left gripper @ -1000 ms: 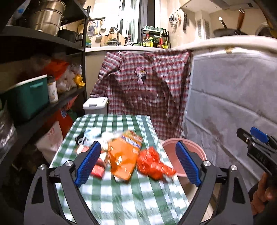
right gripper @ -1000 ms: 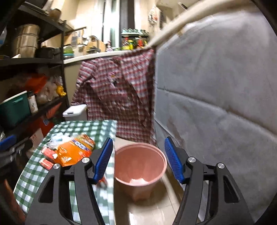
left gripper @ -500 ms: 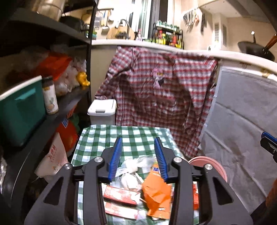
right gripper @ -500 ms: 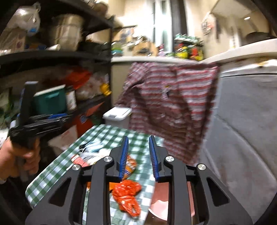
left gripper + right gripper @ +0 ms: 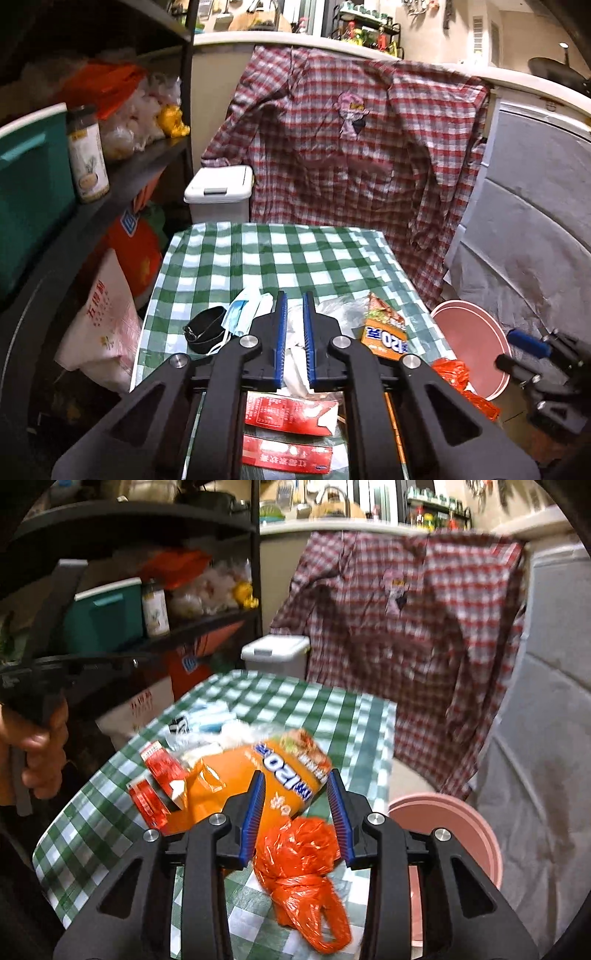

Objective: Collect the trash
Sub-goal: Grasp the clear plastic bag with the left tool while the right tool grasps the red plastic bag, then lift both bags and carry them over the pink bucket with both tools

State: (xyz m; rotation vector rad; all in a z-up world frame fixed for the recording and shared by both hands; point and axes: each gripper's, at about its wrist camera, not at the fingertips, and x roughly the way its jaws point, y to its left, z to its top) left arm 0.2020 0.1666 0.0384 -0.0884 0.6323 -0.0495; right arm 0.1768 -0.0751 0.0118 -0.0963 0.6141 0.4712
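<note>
Since half a second ago the left tool (image 5: pixel 293 325) pinched nearly shut over white tissue (image 5: pixel 295 363), while the right tool (image 5: pixel 297 805) spread around one orange bag (image 5: pixel 295 853). One chip packet (image 5: pixel 255 779), two red cartons (image 5: pixel 291 411) on the worktop (image 5: pixel 258 258); one pink bin (image 5: pixel 476 834) beside it.

The left gripper (image 5: pixel 293 321) has narrowed its fingers around white crumpled tissue (image 5: pixel 295 363). The right gripper (image 5: pixel 297 805) has opened wider, now straddling the knotted orange plastic bag (image 5: pixel 299 864).
</note>
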